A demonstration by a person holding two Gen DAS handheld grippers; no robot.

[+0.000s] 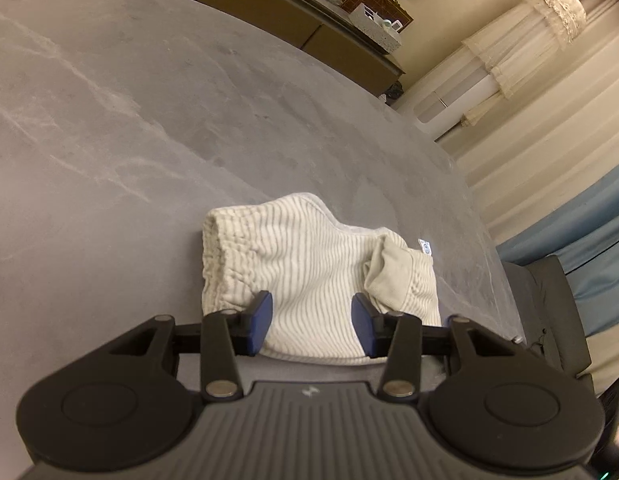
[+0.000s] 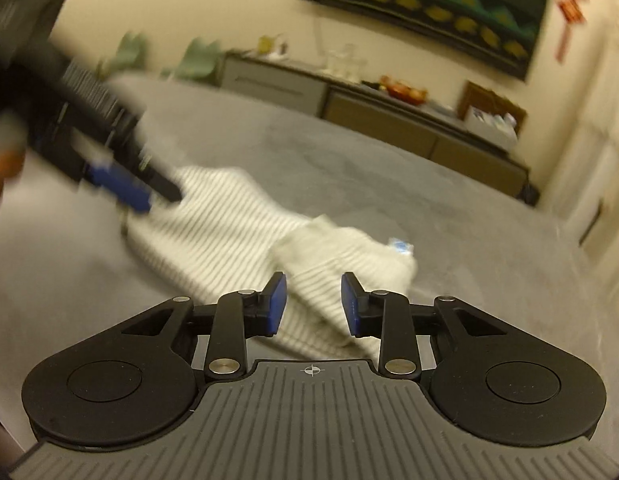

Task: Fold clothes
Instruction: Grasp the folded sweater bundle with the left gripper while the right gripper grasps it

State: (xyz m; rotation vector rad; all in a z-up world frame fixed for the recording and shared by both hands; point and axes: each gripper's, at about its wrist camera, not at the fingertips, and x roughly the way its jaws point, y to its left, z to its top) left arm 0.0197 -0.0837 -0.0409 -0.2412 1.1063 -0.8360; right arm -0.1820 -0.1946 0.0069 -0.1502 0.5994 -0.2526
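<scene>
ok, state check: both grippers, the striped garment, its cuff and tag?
left gripper: open, jaws apart over the garment's near edge, gripping nothing.
right gripper: open, jaws apart above the garment, gripping nothing.
striped garment: folded into a compact bundle, lying on the grey table.
cuff: on top of the bundle, rumpled.
tag: exposed at the far corner.

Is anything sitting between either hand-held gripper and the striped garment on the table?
Nothing visible does. The striped garment lies folded on the grey table, directly ahead of the open left hand-held gripper and the open right hand-held gripper. Only bare tabletop surrounds it.
</scene>
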